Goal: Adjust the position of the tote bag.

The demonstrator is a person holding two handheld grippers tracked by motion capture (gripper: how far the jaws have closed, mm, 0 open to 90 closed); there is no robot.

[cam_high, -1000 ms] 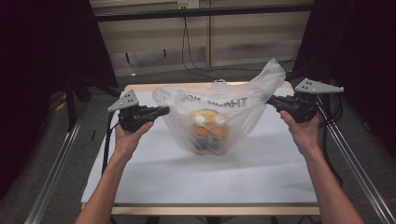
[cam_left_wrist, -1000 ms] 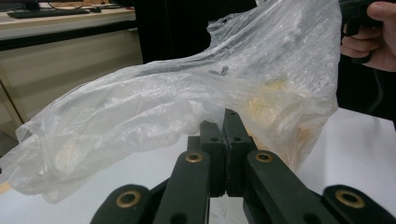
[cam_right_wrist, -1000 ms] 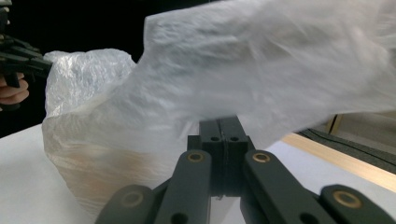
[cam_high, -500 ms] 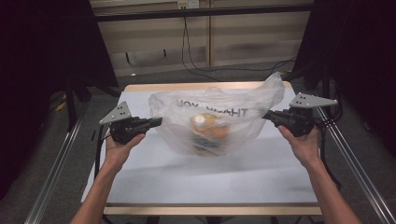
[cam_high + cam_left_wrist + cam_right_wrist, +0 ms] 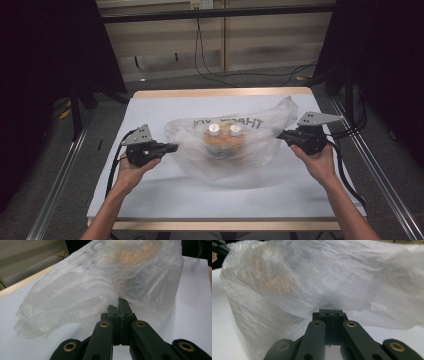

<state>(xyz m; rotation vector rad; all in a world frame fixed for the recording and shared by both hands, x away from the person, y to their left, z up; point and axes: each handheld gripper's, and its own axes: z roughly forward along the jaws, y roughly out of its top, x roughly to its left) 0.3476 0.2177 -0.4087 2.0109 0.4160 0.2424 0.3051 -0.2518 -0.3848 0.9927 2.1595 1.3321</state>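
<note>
1. the clear plastic bag [image 5: 227, 145] sits in the middle of the high view, on the white table [image 5: 165, 190], sagging around a cluster of orange bottles with white caps [image 5: 224, 137].
2. the left gripper [image 5: 167, 148], at the left centre of the high view, has its jaws pinched together on the bag's edge; in the left gripper view the film bunches right at the closed tips [image 5: 121, 307].
3. the right gripper [image 5: 281, 135], right of centre in the high view, is likewise clamped on the opposite edge; in the right gripper view the film [image 5: 324, 277] folds over the closed tips.
4. risk: each grip looks like it holds just a thin pinch of slick film. if the hands pull apart or lift sharply, the film could slide out of one pair of jaws and that side would drop.
5. risk: the load is heavy and sits centrally. stretching the bag sideways could tear the thin plastic near a pinch point.
6. risk: if one side goes slack, the bottles could tip over inside the bag or roll toward the lower edge of the frame.
</note>
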